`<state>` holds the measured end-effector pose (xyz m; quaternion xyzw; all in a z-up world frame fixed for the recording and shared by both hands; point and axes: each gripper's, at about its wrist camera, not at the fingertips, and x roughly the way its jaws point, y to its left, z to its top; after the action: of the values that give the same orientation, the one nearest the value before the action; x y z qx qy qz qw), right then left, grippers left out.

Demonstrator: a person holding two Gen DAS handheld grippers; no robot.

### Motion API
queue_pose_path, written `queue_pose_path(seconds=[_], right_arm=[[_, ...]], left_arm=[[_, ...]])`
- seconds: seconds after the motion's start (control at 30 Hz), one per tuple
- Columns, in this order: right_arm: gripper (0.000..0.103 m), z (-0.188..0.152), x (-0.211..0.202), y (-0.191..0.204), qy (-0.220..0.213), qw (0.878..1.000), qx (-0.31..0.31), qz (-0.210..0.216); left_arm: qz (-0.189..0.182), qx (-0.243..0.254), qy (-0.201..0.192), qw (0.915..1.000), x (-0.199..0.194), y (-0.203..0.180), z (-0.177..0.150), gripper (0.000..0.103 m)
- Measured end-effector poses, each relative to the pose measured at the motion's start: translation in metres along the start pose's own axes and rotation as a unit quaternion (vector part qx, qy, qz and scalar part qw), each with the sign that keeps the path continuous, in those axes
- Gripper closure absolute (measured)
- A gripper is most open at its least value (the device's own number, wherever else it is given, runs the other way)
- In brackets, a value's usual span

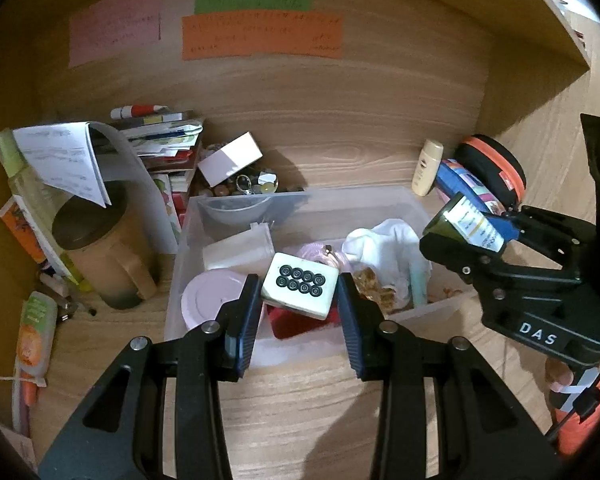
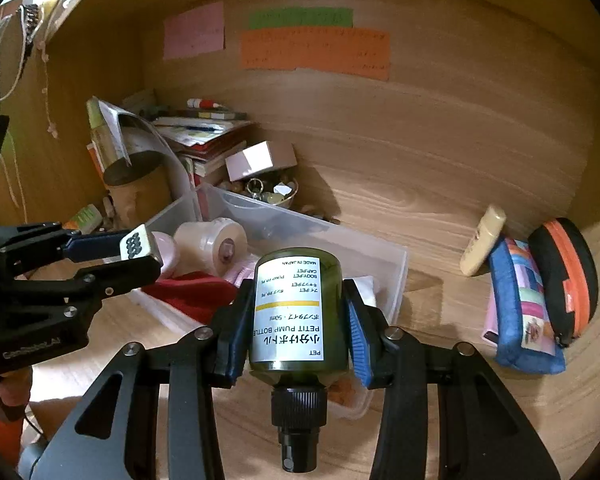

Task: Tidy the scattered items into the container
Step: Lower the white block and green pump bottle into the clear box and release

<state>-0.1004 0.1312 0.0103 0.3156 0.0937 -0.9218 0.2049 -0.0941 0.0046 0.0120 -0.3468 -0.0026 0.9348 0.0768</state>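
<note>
Clear plastic container [image 1: 404, 200] on wooden desk [image 1: 300, 400], already holding white roll [image 2: 212, 244], red cloth [image 2: 188, 296], white cloth [image 1: 384, 240]. Left gripper [image 1: 299, 292] pinching white mahjong tile [image 1: 299, 290] above container. Right gripper [image 2: 298, 316] clamped on green pump bottle [image 2: 298, 312], nozzle toward camera, at container's near edge. Cream tube [image 2: 482, 246], blue pouch [image 2: 520, 308], black-orange case [image 2: 568, 276] outside, against wall.
</note>
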Motion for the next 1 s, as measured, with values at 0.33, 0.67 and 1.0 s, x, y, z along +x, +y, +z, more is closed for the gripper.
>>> queue_pose_path(seconds=[0.33,0.67,1.0], right_arm=[[0.065,0.009,0.032,0.000,0.020,1.000,-0.008,0.001],[0.065,0.004,0.052,-0.006,0.023,1.000,0.000,-0.018],[0.058,0.002,0.056,-0.010,0.016,0.999,0.000,-0.037]], left_arm=[[-0.010,0.004,0.016,0.9998,0.025,0.003,0.007,0.065],[-0.026,0.006,0.037,0.9989,0.048,0.003,0.008,0.065],[-0.037,0.007,0.045,0.9983,0.055,0.005,0.005,0.065]])
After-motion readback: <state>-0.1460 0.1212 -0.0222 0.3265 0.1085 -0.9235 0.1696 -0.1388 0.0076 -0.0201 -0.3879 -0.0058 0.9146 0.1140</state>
